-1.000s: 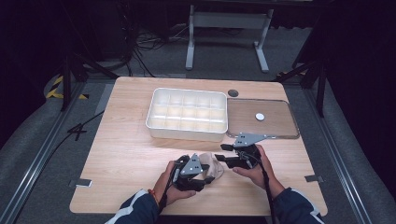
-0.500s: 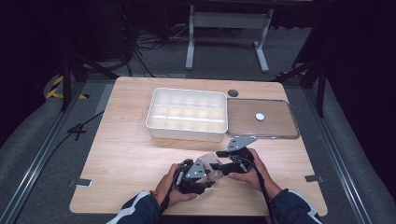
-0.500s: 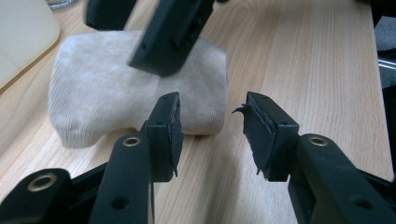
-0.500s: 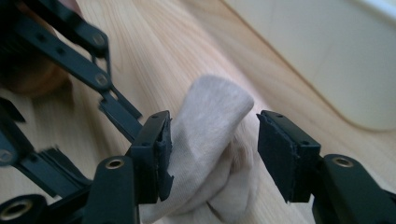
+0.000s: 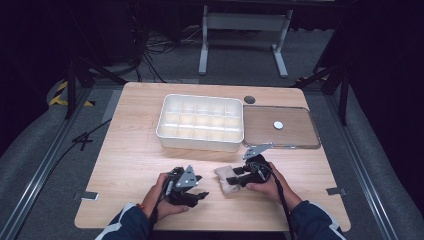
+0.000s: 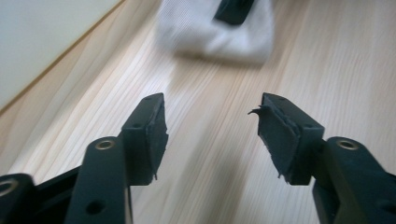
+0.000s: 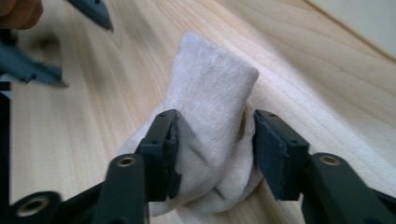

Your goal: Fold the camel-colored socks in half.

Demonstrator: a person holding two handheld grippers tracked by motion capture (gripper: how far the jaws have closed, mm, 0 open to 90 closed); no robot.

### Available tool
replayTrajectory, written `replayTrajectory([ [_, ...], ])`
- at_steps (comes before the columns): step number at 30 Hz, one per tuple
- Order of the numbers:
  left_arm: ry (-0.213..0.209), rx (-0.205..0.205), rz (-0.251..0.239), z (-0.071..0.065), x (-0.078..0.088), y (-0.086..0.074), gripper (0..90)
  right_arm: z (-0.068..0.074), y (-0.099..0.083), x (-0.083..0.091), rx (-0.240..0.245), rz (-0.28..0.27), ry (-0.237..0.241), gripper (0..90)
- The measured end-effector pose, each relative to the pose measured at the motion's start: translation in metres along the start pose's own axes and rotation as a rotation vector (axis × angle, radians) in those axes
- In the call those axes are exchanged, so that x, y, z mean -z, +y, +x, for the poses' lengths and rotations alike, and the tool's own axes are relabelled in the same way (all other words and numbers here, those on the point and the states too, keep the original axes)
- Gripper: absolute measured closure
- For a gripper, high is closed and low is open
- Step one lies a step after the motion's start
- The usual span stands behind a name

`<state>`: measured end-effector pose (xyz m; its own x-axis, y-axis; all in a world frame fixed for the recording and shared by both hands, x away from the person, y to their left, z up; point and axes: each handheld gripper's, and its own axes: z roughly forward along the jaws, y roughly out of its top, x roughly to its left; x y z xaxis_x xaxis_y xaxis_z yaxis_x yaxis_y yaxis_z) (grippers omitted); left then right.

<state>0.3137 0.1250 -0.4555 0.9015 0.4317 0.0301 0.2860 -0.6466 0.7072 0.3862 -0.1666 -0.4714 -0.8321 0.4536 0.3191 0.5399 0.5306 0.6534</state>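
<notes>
Your right gripper (image 7: 212,154) pinches the rolled white sock (image 7: 212,107) on the desk (image 5: 130,160), in front of the white tray (image 5: 200,122), its jaws just closed further. Your left gripper (image 6: 210,135) sits just beside the sock, jaws just spread, nothing between them.

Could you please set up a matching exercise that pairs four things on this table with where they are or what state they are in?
Things:
1. white plastic compartment tray
2. clear flat lid with a white dot
3. rolled cream sock
4. left gripper

Places or states:
A. jaws apart over bare wood, nothing between them
B. at the middle of the table's far half, compartments empty
C. between the right gripper's jaws
D. flat on the table, just right of the tray

Pairs: 1-B, 2-D, 3-C, 4-A
</notes>
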Motion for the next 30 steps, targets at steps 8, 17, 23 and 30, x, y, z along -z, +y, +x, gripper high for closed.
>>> replayTrajectory([
  [8,0.081,0.08,0.092,0.02,0.02,-0.045,28.4,-0.004,0.001,-0.001,-0.028,0.012,0.075,68.8],
  [17,0.093,0.155,0.072,0.033,0.021,-0.055,17.7,0.007,0.004,0.003,0.065,0.017,0.032,75.3],
  [23,0.101,0.16,0.06,0.032,0.021,-0.057,16.1,0.007,0.004,0.001,0.031,0.035,-0.033,53.6],
  [30,0.099,0.161,0.054,0.032,0.021,-0.057,16.1,-0.001,0.004,-0.001,-0.045,0.058,0.062,57.6],
])
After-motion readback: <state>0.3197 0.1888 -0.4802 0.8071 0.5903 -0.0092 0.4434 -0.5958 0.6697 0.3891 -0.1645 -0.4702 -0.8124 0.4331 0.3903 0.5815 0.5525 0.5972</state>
